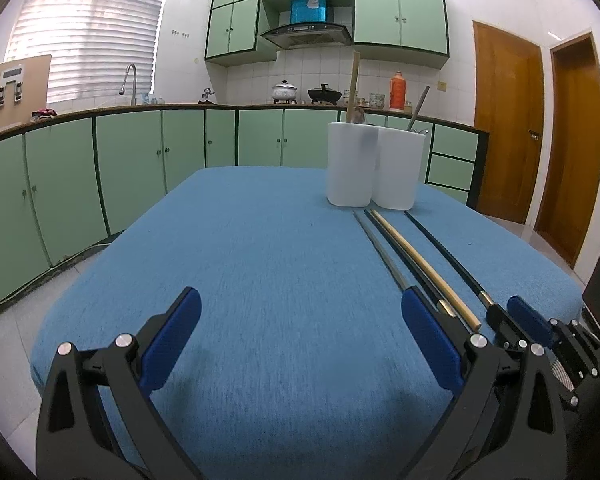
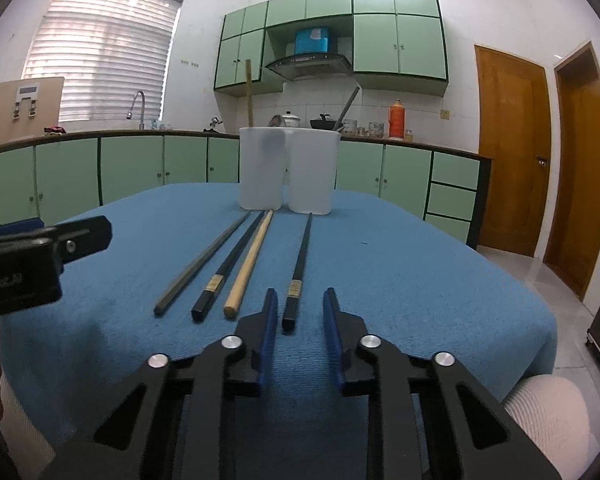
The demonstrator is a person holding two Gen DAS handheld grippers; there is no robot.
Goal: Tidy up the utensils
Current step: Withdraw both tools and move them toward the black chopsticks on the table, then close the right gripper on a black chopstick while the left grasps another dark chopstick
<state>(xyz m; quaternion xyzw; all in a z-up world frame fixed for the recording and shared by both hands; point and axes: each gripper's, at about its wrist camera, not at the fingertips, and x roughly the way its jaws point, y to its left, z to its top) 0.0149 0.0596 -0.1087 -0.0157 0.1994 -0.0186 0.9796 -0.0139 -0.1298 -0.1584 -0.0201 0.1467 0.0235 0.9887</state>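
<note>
Several chopsticks lie on the blue tablecloth point(image 2: 420, 280): a grey one point(image 2: 202, 262), a black one point(image 2: 230, 264), a wooden one point(image 2: 250, 262) and a second black one point(image 2: 300, 268). Two white cups stand behind them, the left cup point(image 2: 261, 168) holding a wooden stick, the right cup point(image 2: 313, 172) holding a metal utensil. My right gripper point(image 2: 300, 308) is partly open, its fingers either side of the second black chopstick's near end, not touching it. My left gripper point(image 1: 300, 312) is wide open and empty, left of the chopsticks point(image 1: 420, 264). The cups also show in the left wrist view point(image 1: 350, 164).
The table's right and near edges drop to a tiled floor. Green kitchen cabinets point(image 1: 140, 160) and a counter run behind, with wooden doors point(image 2: 512, 152) at the right. The left gripper's body point(image 2: 40, 256) shows at the left of the right wrist view.
</note>
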